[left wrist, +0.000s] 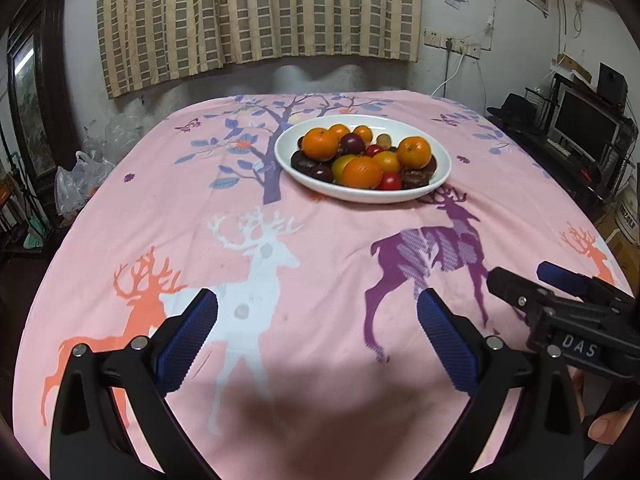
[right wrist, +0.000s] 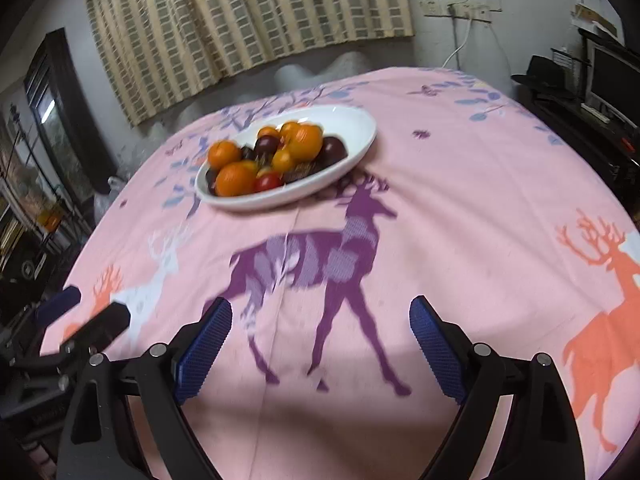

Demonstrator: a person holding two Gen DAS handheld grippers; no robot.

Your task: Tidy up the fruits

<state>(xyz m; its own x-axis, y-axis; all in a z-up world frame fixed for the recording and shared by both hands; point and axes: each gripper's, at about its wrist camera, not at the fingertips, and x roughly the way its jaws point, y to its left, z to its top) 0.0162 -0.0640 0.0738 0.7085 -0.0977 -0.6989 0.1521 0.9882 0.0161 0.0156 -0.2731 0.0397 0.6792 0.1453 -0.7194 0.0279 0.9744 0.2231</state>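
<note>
A white oval plate (left wrist: 416, 194) (right wrist: 352, 120) stands on the far half of the table, heaped with oranges (left wrist: 362, 172) (right wrist: 236, 178), dark plums (left wrist: 352, 144) (right wrist: 334, 150) and small red fruits (left wrist: 390, 181) (right wrist: 267, 182). My left gripper (left wrist: 318, 304) hovers open over the near part of the pink cloth, well short of the plate, with nothing between its blue pads. My right gripper (right wrist: 320, 312) is likewise open and empty above the purple deer print; it also shows at the right edge of the left wrist view as a black gripper (left wrist: 520, 280). The left gripper (right wrist: 86, 312) appears at the lower left of the right wrist view.
A pink tablecloth (left wrist: 340, 240) with deer and tree prints covers the round table. Plastic bags (left wrist: 84, 180) lie off its left edge. A dark shelf with a monitor (left wrist: 584, 124) stands to the right. A checked curtain (left wrist: 256, 12) hangs on the far wall.
</note>
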